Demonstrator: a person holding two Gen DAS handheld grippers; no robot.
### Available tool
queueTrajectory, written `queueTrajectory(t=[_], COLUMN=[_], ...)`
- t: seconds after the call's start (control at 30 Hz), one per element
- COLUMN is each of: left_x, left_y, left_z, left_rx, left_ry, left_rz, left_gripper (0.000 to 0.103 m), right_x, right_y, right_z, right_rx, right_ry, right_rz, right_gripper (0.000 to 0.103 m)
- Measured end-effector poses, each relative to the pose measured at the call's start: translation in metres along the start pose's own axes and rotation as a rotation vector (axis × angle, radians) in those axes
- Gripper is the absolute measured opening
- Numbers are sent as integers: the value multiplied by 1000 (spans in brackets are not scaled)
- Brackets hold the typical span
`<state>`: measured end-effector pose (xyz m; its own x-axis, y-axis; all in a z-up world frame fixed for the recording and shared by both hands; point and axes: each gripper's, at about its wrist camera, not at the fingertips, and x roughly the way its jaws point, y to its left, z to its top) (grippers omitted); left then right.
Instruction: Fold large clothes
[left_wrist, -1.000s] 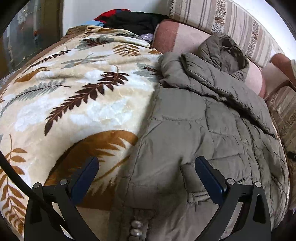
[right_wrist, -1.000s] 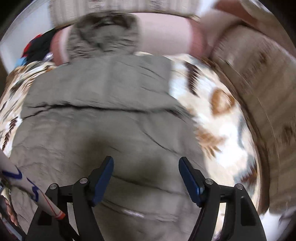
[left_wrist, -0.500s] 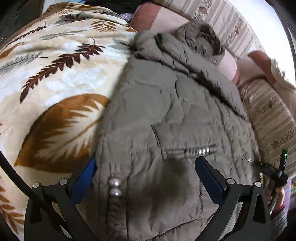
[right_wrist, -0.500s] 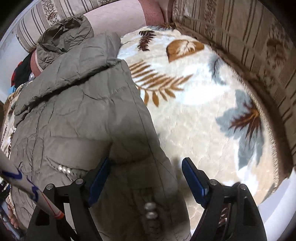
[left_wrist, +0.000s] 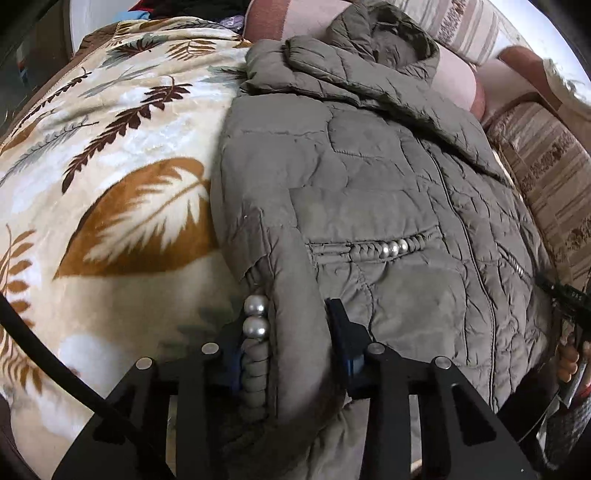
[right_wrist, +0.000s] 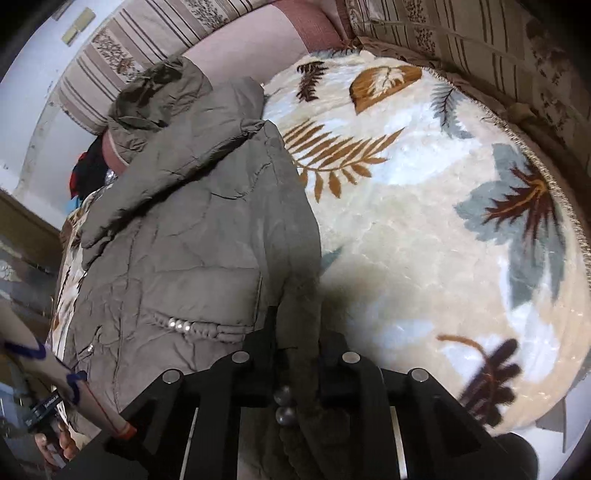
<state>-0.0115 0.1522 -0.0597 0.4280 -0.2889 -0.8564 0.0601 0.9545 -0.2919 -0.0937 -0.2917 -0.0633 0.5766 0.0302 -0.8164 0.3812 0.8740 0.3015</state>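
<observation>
I am looking at the olive quilted jacket (left_wrist: 388, 192) lying flat on a leaf-print blanket (left_wrist: 110, 192) over the sofa, its long axis running away from me, hood (left_wrist: 373, 40) pointing at the striped backrest (right_wrist: 140, 48). My left hand-held gripper (left_wrist: 291, 332) is closing on the near hem corner (pearl trim (left_wrist: 255, 317) beside it). My right hand-held gripper (right_wrist: 295, 354) is closing on the opposite hem edge, fabric pinched between its jaws.

Both tongs, left (left_wrist: 291, 332) and right (right_wrist: 295, 354), closing, pointing steeply downward.
</observation>
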Motion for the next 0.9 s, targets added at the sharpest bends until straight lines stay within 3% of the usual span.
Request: queueTrajectory(t=[0.1,0.13,0.2,0.23,0.33,0.47,0.53,0.67,0.9], left_x=[-6,-7,-16,-22,-46,-78,-87,-90,-105], left_y=[-3,-3,-2,-1,2,-3,-8,-23,-42], left_z=[-12,-11,-11,-10,-3,8,13,26,40], left_rx=[25,27,33,37,42,64,79,110,186], left_ry=[-5,-10,-27,-42,-115,-232,-272,-301,-342], left_rz=[44,51,69,78,109,127,129,107,98], left_gripper=[46,48,50,51,54,72,74,75,75], right_x=[-7,-8,-13,-25,-83,-181,-233,-262,-222], right_y=[-7,-9,-11,-14,-38,-82,-96,-68,29], right_z=[-9,-10,-9,-9,4,32,43,53,77], right_rx=[-21,-29,-32,-28,15,140,189,121,-59], right_ry=[-2,-11,-36,-67,-219,-453,-540,-578,-500], right_rz=[-15,-37,-97,-113,-207,-376,-440,-481,-416], right_gripper=[20,24,41,41,44,63,65,74,74])
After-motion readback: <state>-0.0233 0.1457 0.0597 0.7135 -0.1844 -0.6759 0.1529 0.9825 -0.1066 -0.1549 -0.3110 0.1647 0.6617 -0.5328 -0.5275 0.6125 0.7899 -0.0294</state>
